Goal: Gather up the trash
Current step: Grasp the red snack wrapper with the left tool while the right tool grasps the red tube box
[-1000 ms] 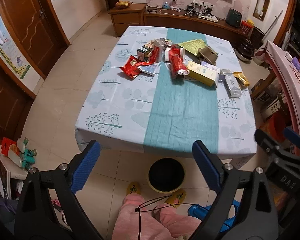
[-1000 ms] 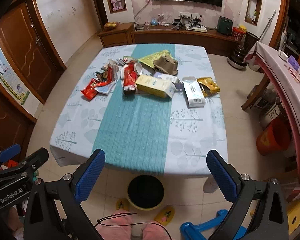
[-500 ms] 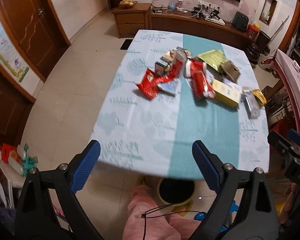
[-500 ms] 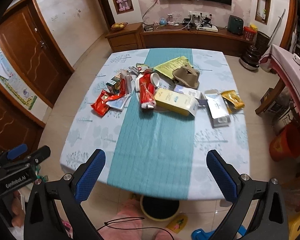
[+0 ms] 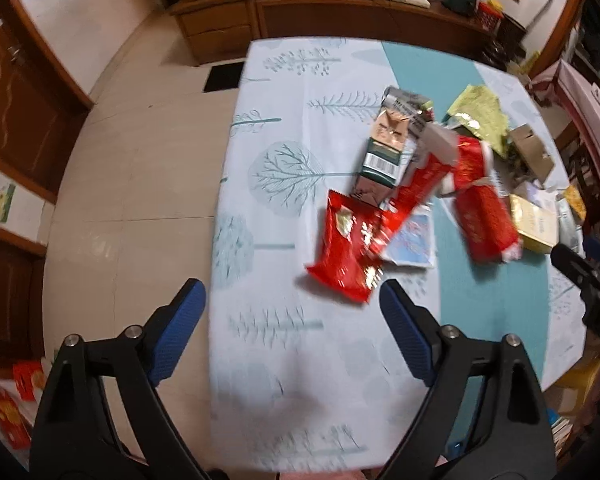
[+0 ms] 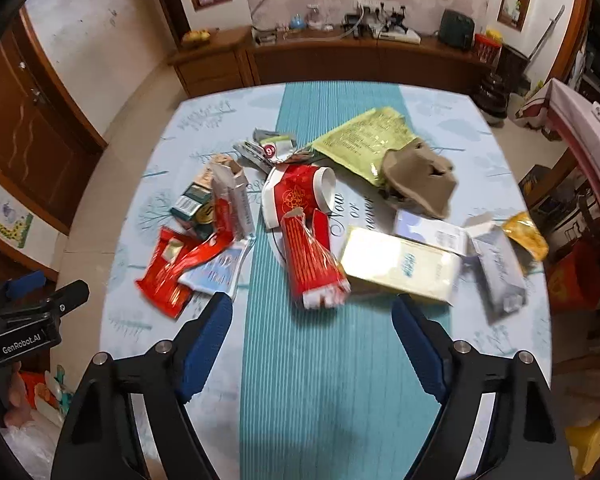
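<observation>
Trash lies in a heap on the table [image 6: 312, 400]. A red snack wrapper [image 5: 346, 250] lies nearest my left gripper [image 5: 292, 336], which is open and empty above the table's left part. The wrapper also shows in the right wrist view [image 6: 166, 272]. A red packet [image 6: 312, 260] and a pale yellow box [image 6: 400, 266] lie just beyond my right gripper [image 6: 312, 338], which is open and empty over the teal stripe. A green carton [image 5: 380, 160], a yellow-green bag [image 6: 364, 140], a crumpled brown box [image 6: 418, 182] and white packets [image 6: 496, 268] lie further back.
The table's left edge [image 5: 220, 208] drops to tiled floor [image 5: 132, 184]. A wooden cabinet [image 6: 340, 56] runs along the far wall. An orange bucket [image 6: 572, 276] stands right of the table. The other gripper shows at the right edge of the left view [image 5: 592, 280].
Both grippers have moved forward and down over the table, closer to the trash heap. The bin under the table's near edge has gone out of view. Both stay open.
</observation>
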### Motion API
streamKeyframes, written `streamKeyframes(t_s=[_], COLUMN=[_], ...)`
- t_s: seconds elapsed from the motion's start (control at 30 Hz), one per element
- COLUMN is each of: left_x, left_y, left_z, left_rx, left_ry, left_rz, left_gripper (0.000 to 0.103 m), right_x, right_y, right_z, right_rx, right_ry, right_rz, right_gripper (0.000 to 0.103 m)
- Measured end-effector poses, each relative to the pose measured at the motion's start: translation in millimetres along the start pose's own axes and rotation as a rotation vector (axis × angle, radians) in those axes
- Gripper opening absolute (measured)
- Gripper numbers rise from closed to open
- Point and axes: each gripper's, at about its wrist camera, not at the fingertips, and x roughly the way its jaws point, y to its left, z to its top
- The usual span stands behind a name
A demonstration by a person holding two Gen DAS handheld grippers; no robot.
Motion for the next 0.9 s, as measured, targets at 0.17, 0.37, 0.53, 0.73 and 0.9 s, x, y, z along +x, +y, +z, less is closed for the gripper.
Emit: streamKeyframes(t_s=[0.17,0.37,0.53,0.73,0.9], left_x=[65,115,141,156,152], left_y=[4,-3,-10,-20,-24], left_z=[24,35,37,36,41], left_rx=[-0.009,-0.013,0.006,0.02,0.026], left_ry=[0.091,0.16,0.19,0.188,0.176], left_rz=[-0.064,-0.102,-0.105,-0.104,-0.103], left_gripper=[0.081,0.074,0.063,0.047,0.025], right_x=[46,87,116,131,137], right_y=[3,3,1,10,24], right_z=[21,31,33,35,40], right_rx=[0.005,-0.018,-0.038,-0.101,-0.162], right_ry=[0.026,0.075,0.122,0.112,0.11], right_rz=[-0.021,-0.043,-0.045,-0.08,-0.066], right_gripper=[0.084,0.084,0.084,0.084,0.075])
